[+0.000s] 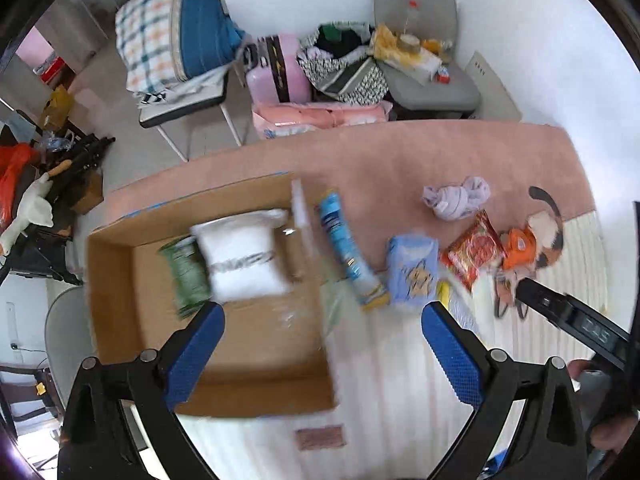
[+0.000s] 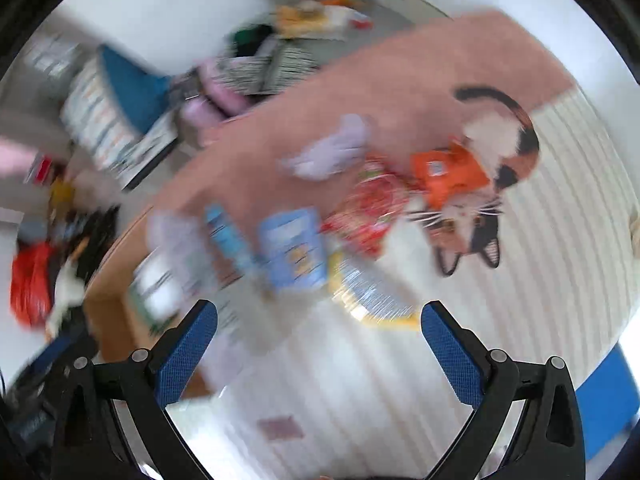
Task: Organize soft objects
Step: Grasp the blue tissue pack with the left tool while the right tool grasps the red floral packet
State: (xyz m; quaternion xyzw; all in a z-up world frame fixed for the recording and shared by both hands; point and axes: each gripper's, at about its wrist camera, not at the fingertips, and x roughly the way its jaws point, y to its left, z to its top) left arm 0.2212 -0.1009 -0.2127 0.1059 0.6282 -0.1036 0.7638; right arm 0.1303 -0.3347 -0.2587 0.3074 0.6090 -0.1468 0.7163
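An open cardboard box lies on a pink and white cat rug. Inside it are a white pillow pack and a green pack. Right of the box lie a blue tube pack, a light blue pack, a red snack bag, an orange pack and a lilac cloth bundle. My left gripper is open and empty above the box's near right corner. My right gripper is open and empty above the rug; its view is blurred. The light blue pack and red bag show there.
Beyond the rug stand a chair with folded bedding, a pink suitcase, a patterned bag and a grey chair with clutter. A yellow-edged clear pack lies on the rug. The right gripper's body shows at the right.
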